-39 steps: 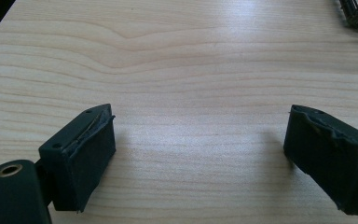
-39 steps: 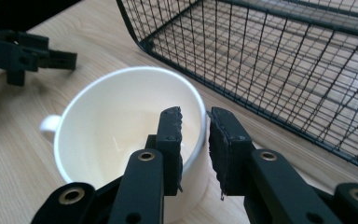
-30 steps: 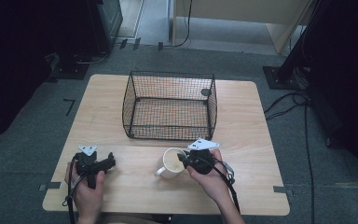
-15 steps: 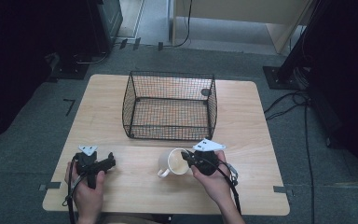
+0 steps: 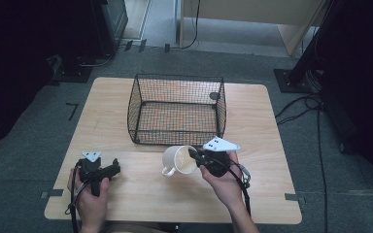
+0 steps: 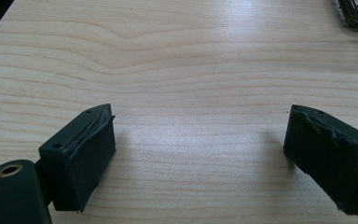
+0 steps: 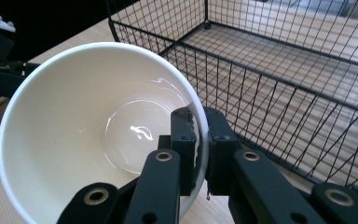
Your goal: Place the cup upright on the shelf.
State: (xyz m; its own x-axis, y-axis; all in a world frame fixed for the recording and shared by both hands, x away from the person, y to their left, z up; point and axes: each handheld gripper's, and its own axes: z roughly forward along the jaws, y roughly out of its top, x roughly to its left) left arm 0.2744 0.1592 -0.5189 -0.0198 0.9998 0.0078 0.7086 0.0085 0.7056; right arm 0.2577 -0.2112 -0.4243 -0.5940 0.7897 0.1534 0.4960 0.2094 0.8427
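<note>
A white mug point(image 5: 178, 160) point(image 7: 98, 135) hangs tilted just above the wooden table point(image 5: 272, 121), close to the front wall of the black wire basket point(image 5: 177, 109) point(image 7: 284, 79). My right gripper point(image 5: 193, 156) point(image 7: 199, 135) is shut on the mug's rim, one jaw inside and one outside. The mug is empty and its handle points to the left. My left gripper point(image 5: 110, 169) point(image 6: 198, 154) rests low over the table near its front left corner. It is open, with bare wood between the jaws.
The basket stands in the middle back of the table, with a small dark thing point(image 5: 213, 96) at its far right corner. Cables point(image 5: 311, 104) lie on the grey floor to the right. Dark equipment stands beyond the table on both sides.
My right gripper has carried the mug a little up and towards the basket, tilting it further. The left gripper has stayed where it was.
</note>
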